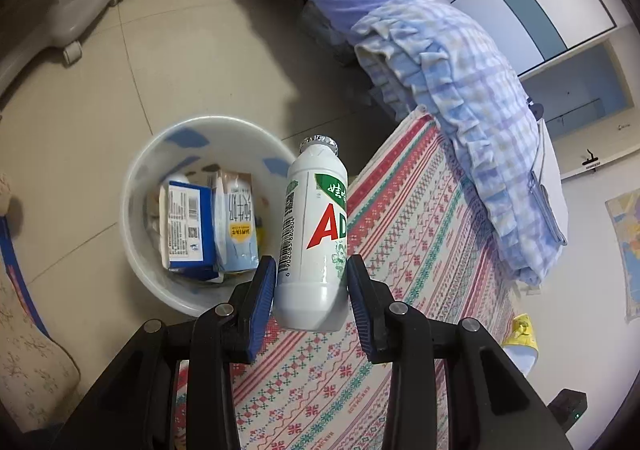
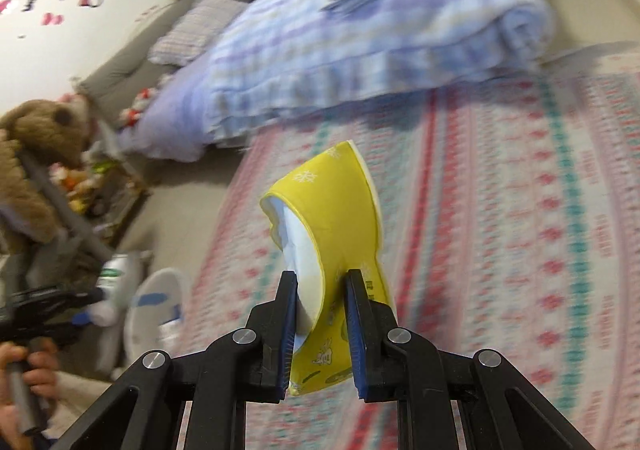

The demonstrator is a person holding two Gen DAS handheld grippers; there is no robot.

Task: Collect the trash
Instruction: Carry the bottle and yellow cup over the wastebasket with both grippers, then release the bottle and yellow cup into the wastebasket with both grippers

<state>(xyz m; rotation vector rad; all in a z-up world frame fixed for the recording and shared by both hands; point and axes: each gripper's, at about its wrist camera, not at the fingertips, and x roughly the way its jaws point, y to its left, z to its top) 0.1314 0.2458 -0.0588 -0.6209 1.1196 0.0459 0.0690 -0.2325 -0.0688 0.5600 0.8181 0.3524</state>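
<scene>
Left tool (image 1: 311, 282), left wrist view: clenched on a white plastic bottle (image 1: 314, 238), blue pads (image 1: 262, 302) pressing its lower body from both sides. Bottle is tilted neck-forward, foil-capped, green label with large red letters and a barcode strip; body looks undented, contents not visible. It hangs over the edge of the bed's patterned sheet (image 1: 420, 250), just beside the rim of a white bin (image 1: 136, 177) standing on the tiled floor. Bin already holds a blue carton (image 1: 186, 223) and a pale blue carton (image 1: 236, 226), plus scraps beneath that I cannot identify. A folded checked quilt (image 1: 460, 97) lies further up the bed. Right tool (image 2: 322, 318), right wrist view (blurred): clenched on a yellow tissue pack (image 2: 340, 217), jaws pinching its near end; the wrapper is creased and bowed, white tissue showing at the open side. Pack is held in the air above the patterned sheet, well apart from the bin, which shows at lower left next to the other tool and a hand. Judgement: collection partly done, two cartons binned, bottle close to the drop, tissue pack picked up but not yet brought over; no other loose trash visible on the bed.
</scene>
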